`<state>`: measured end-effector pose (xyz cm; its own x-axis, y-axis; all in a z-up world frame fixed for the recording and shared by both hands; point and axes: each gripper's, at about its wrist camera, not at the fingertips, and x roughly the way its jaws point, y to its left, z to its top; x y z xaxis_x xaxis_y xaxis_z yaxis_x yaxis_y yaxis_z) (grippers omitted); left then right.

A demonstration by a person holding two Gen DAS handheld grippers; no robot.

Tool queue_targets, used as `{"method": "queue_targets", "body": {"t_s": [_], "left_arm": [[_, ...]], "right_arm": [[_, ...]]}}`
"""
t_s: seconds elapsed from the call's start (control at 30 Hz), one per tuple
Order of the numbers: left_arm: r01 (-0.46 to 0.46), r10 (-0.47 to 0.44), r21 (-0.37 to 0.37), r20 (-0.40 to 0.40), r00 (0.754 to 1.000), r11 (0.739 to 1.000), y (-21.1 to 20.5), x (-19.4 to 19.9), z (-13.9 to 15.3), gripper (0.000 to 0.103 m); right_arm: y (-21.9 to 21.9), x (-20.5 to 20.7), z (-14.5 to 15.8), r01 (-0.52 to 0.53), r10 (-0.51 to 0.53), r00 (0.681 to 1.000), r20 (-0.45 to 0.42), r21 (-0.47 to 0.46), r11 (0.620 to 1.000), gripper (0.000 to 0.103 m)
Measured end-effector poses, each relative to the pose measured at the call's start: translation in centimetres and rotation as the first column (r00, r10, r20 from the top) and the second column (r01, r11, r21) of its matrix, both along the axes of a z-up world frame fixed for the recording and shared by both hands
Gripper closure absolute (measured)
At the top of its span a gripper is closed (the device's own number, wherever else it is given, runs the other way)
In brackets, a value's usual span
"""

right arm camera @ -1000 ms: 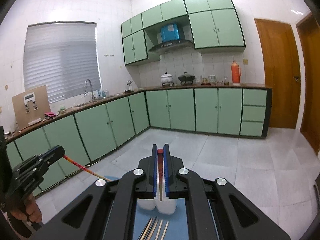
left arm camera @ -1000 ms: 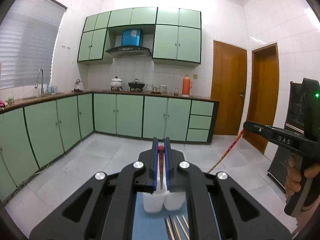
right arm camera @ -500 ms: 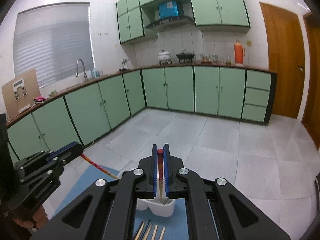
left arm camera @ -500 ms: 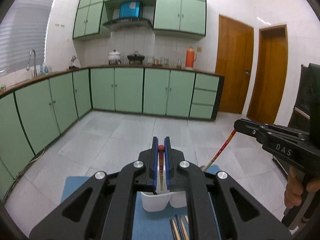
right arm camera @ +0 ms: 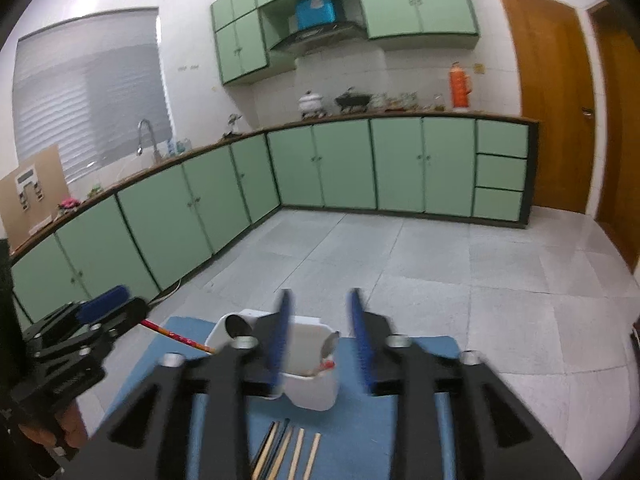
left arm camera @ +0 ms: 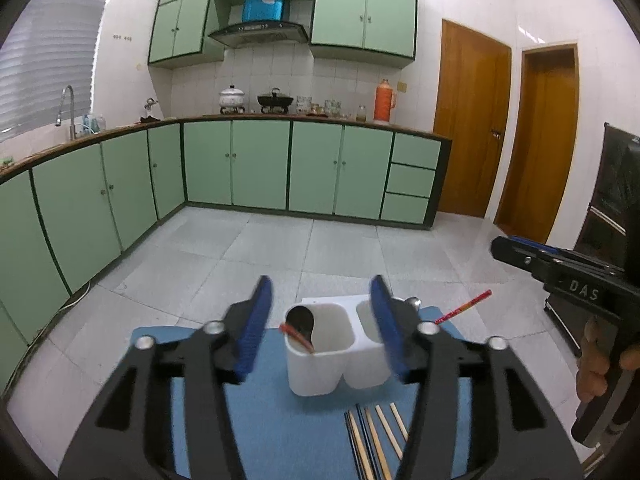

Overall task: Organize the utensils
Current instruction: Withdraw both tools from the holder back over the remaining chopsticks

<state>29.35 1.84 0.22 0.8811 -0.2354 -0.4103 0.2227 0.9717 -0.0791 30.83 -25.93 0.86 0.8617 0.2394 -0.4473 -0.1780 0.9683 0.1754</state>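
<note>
Both tools have opened; chopsticks apparently sit in holder.

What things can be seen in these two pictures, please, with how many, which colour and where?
mat: one, blue, on the surface under everything
holder: one, white, two compartments, on the mat
red chopsticks: two, one leaning in each compartment
spoons: apparently two, metallic, standing in the holder
loose chopsticks: about five, mostly light wood, one dark, lying on the mat in front of the holder
flask: one, orange, on the far counter
cabinets: many, green, along the walls
doors: two, brown wood, at the right
left gripper: black with blue pads, open, above the holder
right gripper: black with blue pads, open, above the holder
</note>
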Motion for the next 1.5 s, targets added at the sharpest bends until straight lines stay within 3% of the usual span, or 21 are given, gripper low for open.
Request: {"method": "queue_targets", "body": {"t_s": [0.1, 0.13, 0.23, 0.6, 0.9, 1.03, 1.17, 1.23, 1.33, 1.5], "left_arm": [[-0.017, 0.018, -0.003, 0.028, 0.999, 1.0, 0.5, -2.3, 0.0, 0.031], [-0.022, 0.023, -0.005, 0.034, 0.999, 1.0, 0.7, -3.5, -0.3, 0.029], [-0.024, 0.024, -0.001, 0.025, 0.999, 1.0, 1.1, -6.4, -1.6, 0.02], [-0.016, 0.025, 0.064, -0.155, 0.988, 0.998, 1.9, -13.9, -10.1, 0.018], [0.01, 0.021, 0.098, -0.312, 0.95, 0.995, 2.3, -16.4, -15.2, 0.02], [0.015, 0.028, 0.12, -0.347, 0.938, 0.993, 2.3, -16.7, -16.2, 0.02], [0.024, 0.026, 0.132, -0.364, 0.931, 0.991, 2.2, -16.9, -16.9, 0.02], [0.031, 0.021, 0.132, -0.37, 0.929, 0.991, 2.0, -17.0, -17.1, 0.021], [0.037, 0.016, 0.131, -0.379, 0.925, 0.991, 1.7, -17.0, -17.3, 0.021], [0.063, -0.005, 0.132, -0.398, 0.917, 0.989, 0.9, -16.9, -17.8, 0.021]], "right_arm": [[-0.9, -2.6, -0.1, 0.037, -0.037, 0.999, 0.04, -0.008, 0.999, 0.043], [-1.0, -3.9, -0.4, 0.042, -0.042, 0.998, 0.047, -0.013, 0.999, 0.035], [-1.3, -7.3, -1.7, 0.063, -0.062, 0.996, 0.058, -0.016, 0.998, 0.027], [1.2, -17.3, -11.0, 0.035, -0.041, 0.993, -0.112, -0.052, 0.998, 0.027], [3.2, -21.1, -17.5, -0.016, -0.009, 0.958, -0.288, -0.084, 0.996, 0.054], [3.0, -21.0, -18.8, -0.035, 0.009, 0.939, -0.343, -0.069, 0.997, 0.064], [3.7, -21.0, -19.1, -0.063, 0.033, 0.935, -0.352, -0.074, 0.995, 0.068], [4.2, -20.8, -19.4, -0.078, 0.045, 0.931, -0.362, -0.079, 0.994, 0.077], [4.7, -20.5, -20.1, -0.086, 0.044, 0.923, -0.382, -0.094, 0.992, 0.081], [5.4, -20.6, -20.6, -0.074, 0.018, 0.932, -0.362, -0.143, 0.987, 0.089]]}}
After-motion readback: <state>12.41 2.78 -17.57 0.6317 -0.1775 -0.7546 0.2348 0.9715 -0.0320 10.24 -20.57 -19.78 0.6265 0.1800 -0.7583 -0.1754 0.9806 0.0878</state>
